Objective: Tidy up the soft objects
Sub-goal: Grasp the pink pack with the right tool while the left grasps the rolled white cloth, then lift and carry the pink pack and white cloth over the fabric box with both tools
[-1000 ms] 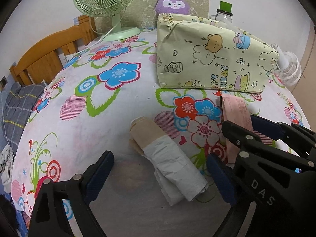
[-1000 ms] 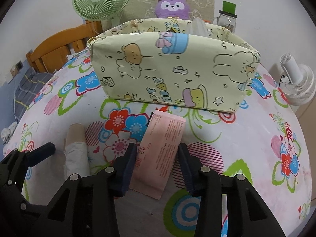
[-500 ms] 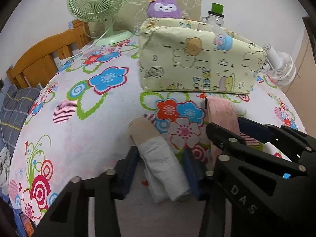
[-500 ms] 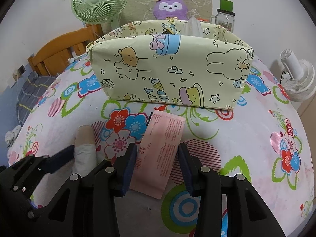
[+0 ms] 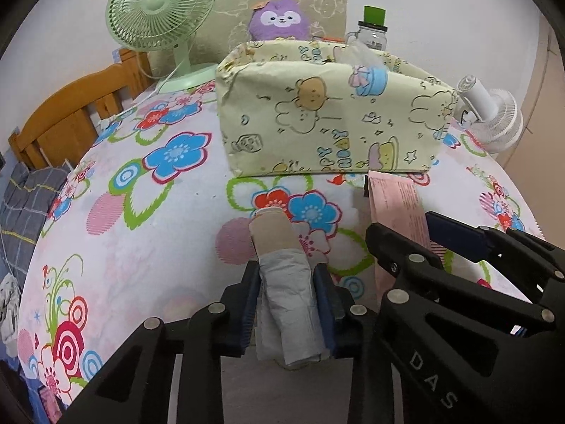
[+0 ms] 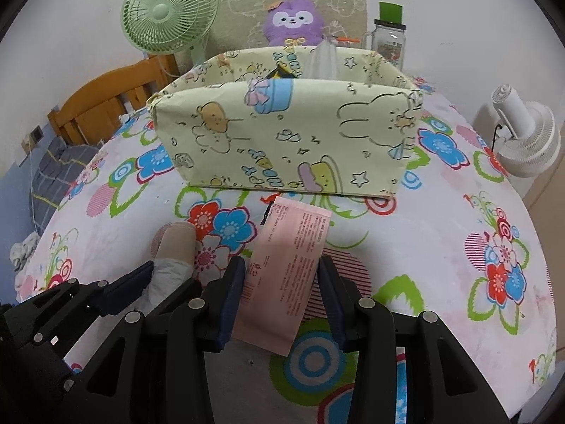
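Left gripper (image 5: 287,293) closing on rolled bag (image 5: 291,304), apparently touching.

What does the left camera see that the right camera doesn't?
Only the left wrist view shows the roll's whole white wrap, with the left tool's jaws closing on it. Only the right wrist view shows a dark packet inside the box and the pink packet's near end, straddled by the right tool. Both show the green fan and purple plush.
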